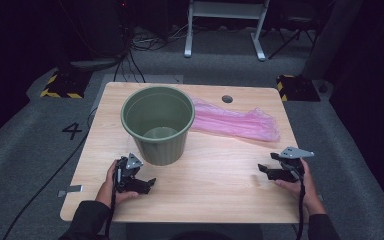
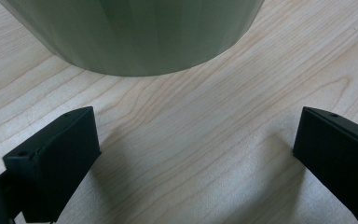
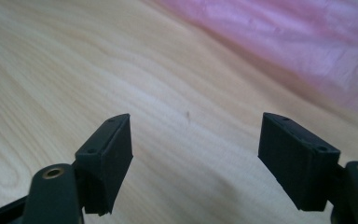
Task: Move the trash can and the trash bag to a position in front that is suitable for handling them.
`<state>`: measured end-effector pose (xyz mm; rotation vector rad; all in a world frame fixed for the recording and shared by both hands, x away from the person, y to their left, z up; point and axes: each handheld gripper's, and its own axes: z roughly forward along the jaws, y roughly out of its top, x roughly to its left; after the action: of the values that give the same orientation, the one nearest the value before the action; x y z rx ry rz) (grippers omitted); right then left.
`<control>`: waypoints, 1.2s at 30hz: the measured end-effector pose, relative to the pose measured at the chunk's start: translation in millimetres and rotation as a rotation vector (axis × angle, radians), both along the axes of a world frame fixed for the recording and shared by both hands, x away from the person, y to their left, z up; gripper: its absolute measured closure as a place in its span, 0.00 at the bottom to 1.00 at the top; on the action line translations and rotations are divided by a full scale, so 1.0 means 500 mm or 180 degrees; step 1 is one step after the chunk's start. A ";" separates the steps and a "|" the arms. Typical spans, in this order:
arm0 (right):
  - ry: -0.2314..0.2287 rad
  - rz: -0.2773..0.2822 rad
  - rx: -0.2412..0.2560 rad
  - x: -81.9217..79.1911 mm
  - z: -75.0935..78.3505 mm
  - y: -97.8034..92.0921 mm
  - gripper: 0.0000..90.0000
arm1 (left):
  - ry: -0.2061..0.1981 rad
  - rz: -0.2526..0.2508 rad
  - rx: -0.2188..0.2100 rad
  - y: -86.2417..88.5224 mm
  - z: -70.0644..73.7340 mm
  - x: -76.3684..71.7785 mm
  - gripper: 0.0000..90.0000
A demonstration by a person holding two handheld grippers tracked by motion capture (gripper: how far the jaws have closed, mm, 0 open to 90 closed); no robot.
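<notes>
Currently both tools held released, nothing gripped. Green bin [image 1: 158, 124] found just ahead of left tool [image 1: 147, 184], not touched. Pink bag [image 1: 235, 121] laid flat ahead of right tool [image 1: 263, 170], long axis crosswise; right tool nearer bag.

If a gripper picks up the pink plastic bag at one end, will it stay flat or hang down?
The bag will likely hang limp: it looks thin, see-through and wrinkled, lying flat on the table. It is probably very light. The glossy film may slip between the jaws, so a firm pinch seems wise.
</notes>
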<state>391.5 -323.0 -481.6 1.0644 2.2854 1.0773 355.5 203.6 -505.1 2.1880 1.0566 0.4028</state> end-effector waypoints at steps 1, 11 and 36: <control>-0.0060 -0.0027 0.0064 0.008 0.014 -0.003 0.30 | -0.0019 -0.0003 0.0014 -0.001 0.000 0.002 0.00; -0.0231 -0.0071 0.0039 0.045 0.049 -0.003 0.31 | -0.0010 -0.0006 0.0002 -0.008 0.000 0.013 0.00; 0.0077 -0.0655 0.0108 0.233 0.015 -0.053 0.39 | -0.0026 0.0001 0.0041 -0.035 0.001 0.049 0.00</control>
<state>508.2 -349.6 -474.3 1.3000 2.1268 1.0280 379.8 186.3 -504.6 2.1957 1.0526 0.4194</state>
